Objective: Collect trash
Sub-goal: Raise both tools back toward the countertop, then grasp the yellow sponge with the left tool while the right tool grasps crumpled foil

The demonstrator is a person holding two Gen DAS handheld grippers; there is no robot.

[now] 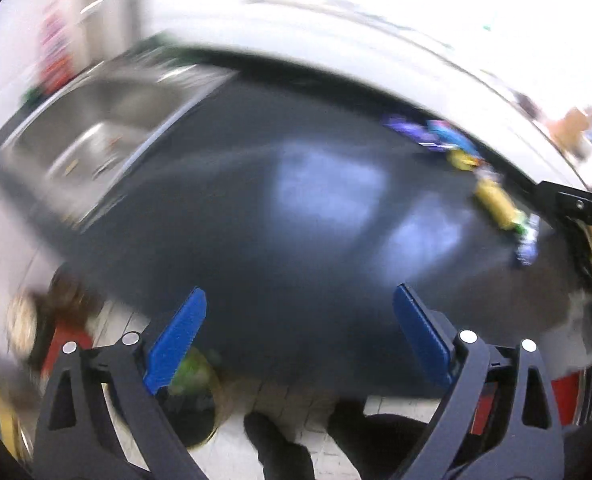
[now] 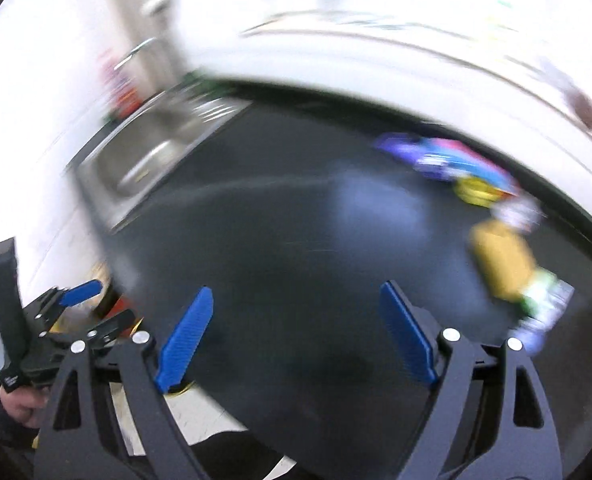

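The dark, smooth desk (image 1: 296,208) fills the middle of both views, its wide central stretch bare and faintly glossy, with pale light patches on it. Its far edge curves along a white wall (image 1: 336,40); its near edge drops to a light tiled floor (image 1: 232,440). At the far left a stainless steel sink (image 1: 96,128) is sunk into the desk, a rectangular metal basin with a rim. The trash (image 1: 492,196) lies in a loose string along the far right edge of the desk, close to the wall, its line running from far centre toward the near right. The pieces are blurred: a purple and light-blue wrapper (image 2: 436,156) farthest back, a small round yellow piece (image 2: 476,190) next to it, then a mustard-yellow packet (image 2: 504,256) whose long axis follows the same diagonal, and a green-and-white wrapper (image 2: 544,300) at its near end. They look like crinkled plastic, though details are smeared. The left hand-held gripper (image 1: 300,344) hangs over the near edge of the desk, its ridged blue fingers (image 1: 176,340) spread wide and holding nothing. The right hand-held gripper (image 2: 296,340) is likewise spread wide and bare over the desk, well short of the trash. Beside the floor at lower left sits a dark bin (image 1: 192,400) with something green inside.
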